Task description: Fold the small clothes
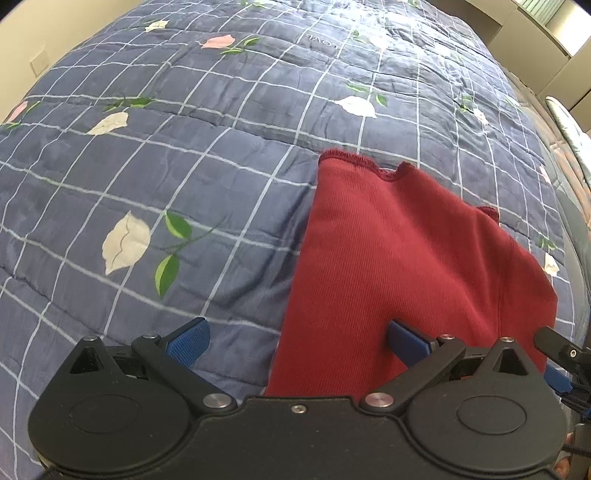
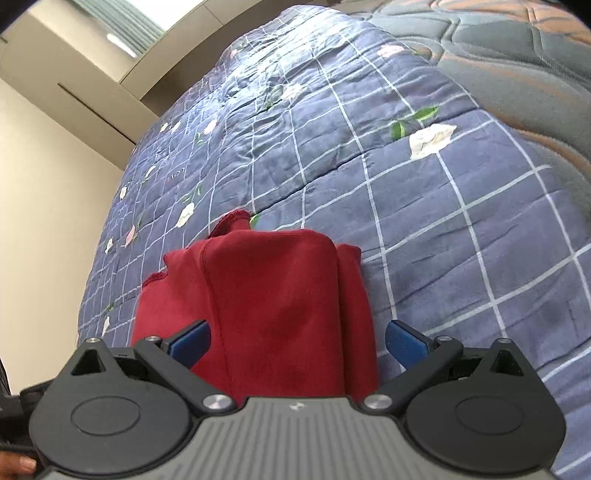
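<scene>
A small dark red garment [image 1: 399, 266] lies folded on the blue checked quilt [image 1: 184, 155]. My left gripper [image 1: 297, 341] is open, its blue pads [image 1: 188, 341] wide apart, the right pad over the garment's near left edge. In the right wrist view the same red garment [image 2: 273, 295] lies between the pads of my right gripper [image 2: 297, 341], which is open and holds nothing. Part of the right gripper [image 1: 561, 350] shows at the right edge of the left wrist view. The garment's near end is hidden under both gripper bodies.
The quilt [image 2: 424, 206] with flower prints covers the bed. A grey and brown quilted mattress [image 2: 517, 74] shows at the far right. A beige wall [image 2: 44, 177] and cupboards [image 1: 546, 33] stand beyond the bed's edges.
</scene>
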`<state>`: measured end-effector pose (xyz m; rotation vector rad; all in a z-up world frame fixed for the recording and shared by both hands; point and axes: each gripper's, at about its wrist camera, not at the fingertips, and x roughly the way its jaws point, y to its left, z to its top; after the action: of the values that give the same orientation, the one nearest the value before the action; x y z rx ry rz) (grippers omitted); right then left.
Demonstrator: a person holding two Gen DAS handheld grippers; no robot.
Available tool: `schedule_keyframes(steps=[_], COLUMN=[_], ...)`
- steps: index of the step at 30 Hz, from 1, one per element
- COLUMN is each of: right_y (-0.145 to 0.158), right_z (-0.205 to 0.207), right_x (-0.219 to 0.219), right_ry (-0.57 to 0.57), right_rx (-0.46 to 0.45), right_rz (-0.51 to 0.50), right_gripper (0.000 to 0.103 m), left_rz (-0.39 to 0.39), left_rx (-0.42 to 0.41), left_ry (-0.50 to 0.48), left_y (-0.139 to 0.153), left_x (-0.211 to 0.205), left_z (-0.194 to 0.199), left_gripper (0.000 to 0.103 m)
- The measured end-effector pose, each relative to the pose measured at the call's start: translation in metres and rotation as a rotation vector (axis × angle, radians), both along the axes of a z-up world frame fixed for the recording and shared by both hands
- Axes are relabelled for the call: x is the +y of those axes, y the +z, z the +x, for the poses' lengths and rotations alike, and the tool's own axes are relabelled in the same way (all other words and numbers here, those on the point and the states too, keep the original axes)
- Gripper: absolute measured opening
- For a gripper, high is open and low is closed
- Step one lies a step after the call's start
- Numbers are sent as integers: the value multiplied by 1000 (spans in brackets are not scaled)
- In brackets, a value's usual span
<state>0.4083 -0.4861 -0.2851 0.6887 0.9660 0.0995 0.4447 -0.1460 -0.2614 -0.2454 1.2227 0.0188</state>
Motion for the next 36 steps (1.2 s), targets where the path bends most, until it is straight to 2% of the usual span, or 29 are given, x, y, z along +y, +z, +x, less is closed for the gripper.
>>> schedule_keyframes(steps=[3,6,10,17,20,24,30,36], right_y=[-16,-32,-44,-54,-52,-44,-31,-26], right_z=[2,0,-7,-10,-7,-5,-8,-10], right_x=[-6,-9,-15,-28,-25,-13,5,10], right_ry=[-67,-121,-152,-136,-135,-121,-102,-92], right_rx=[45,89,53,28,34,37,45,40], right_rz=[120,189,240,295,281,212,54,41], right_gripper=[103,103,103,103,103,103,86,65], left_rz=[1,-8,-31,-54,-63,-66,-74,-73], left_rx=[-1,10,20,33,39,48,62,62], left_ry=[1,12,30,31,19,11,-9,-28], left_y=[-4,-10,-18,-24,-27,-28,-28,-28], left_x=[-2,-1,1,-2,-4,-6,-6,-7], left_z=[3,5,4,7,9,11,16,17], left_gripper=[102,103,103,103,103,103,103,103])
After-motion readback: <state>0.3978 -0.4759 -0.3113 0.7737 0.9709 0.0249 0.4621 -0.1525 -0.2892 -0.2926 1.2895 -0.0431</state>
